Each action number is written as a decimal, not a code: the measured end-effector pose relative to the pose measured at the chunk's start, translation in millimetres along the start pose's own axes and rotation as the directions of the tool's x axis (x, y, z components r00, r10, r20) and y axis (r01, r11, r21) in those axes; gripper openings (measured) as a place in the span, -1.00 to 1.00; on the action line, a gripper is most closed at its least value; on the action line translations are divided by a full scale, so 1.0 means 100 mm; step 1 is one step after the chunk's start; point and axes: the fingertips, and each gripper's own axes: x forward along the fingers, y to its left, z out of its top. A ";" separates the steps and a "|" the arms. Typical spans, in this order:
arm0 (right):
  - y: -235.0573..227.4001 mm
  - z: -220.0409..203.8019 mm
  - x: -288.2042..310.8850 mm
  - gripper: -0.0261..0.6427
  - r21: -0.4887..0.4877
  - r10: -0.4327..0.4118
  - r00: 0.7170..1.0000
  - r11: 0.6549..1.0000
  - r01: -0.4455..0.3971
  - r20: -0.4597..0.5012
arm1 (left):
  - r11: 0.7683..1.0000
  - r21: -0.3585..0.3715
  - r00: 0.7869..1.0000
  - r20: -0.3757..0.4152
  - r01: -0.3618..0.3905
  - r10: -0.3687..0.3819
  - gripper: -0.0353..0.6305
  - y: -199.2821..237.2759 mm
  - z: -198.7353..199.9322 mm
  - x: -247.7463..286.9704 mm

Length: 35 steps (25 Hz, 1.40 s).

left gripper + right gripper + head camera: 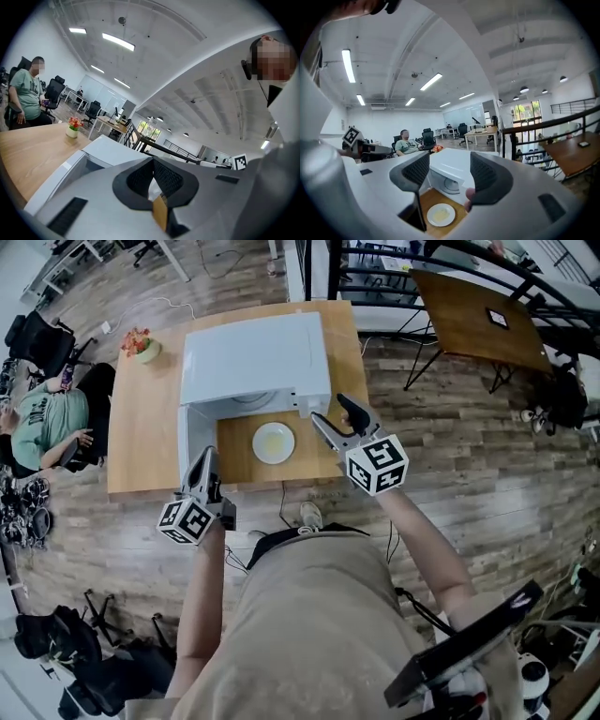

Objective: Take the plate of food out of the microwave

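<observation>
Two hand-held grippers are raised at the near edge of a wooden table (145,427), where a white microwave (253,357) stands with its door (192,442) swung open to the left. The plate (274,442) is out of the oven and sits on the bare table just in front of the opening. It carries a pale yellow food (440,215) too flat and blurred to identify.

The left hand-held gripper (208,463) sits beside the door's outer edge. In its own view the jaws are together, the ribbed pads meeting at the tips with nothing clamped between them. A sliver of white and brown shows below the tips, too narrow to make out.

The right hand-held gripper (330,411) hangs off the microwave's right front corner. Its jaws stand apart and empty, clear of the plate, which shows well below between them. A small pinkish shape at the inner edge of one jaw is too cut off to name.

From the head view the microwave's roof hides most of the cavity, leaving only a slice of the turntable visible. A flower pot (141,345) stands at the table's far left corner. A seated person (47,418) is cut off by the left frame edge. The wearer's torso and arms block the floor below the table.
</observation>
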 end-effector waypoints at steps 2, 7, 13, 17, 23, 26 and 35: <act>-0.01 0.17 -0.09 -0.08 -0.048 -0.019 0.999 0.999 0.021 0.025 | 1.000 0.018 1.000 0.002 0.014 -0.014 -0.88 -0.04 0.07 0.07; -0.04 0.37 -0.28 -0.08 -0.094 -0.055 0.997 0.994 0.060 0.056 | 0.998 0.041 0.999 0.000 0.041 -0.041 -0.88 -0.14 0.13 0.21; -0.07 0.37 -0.35 -0.08 -0.104 -0.083 0.995 0.991 0.088 0.050 | 0.995 0.078 0.998 -0.036 0.060 -0.058 -0.88 -0.20 0.08 0.30; -0.07 0.35 -0.31 -0.08 -0.103 -0.088 0.995 0.990 0.092 0.044 | 0.995 0.080 0.997 -0.045 0.060 -0.056 -0.88 -0.17 0.08 0.32; -0.10 0.22 -0.25 -0.24 -0.119 -0.093 0.996 0.989 0.091 -0.013 | 0.996 0.076 0.998 -0.047 0.055 -0.052 -0.88 -0.18 0.04 0.32; -0.08 0.21 -0.20 -0.24 -0.115 -0.080 0.997 0.990 0.078 -0.014 | 0.996 0.072 0.998 -0.047 0.051 -0.048 -0.88 -0.16 0.03 0.31; -0.03 0.15 -0.09 -0.24 -0.094 -0.059 0.998 0.994 0.056 -0.023 | 0.999 0.026 0.998 -0.043 0.038 -0.037 -0.88 -0.10 -0.06 0.26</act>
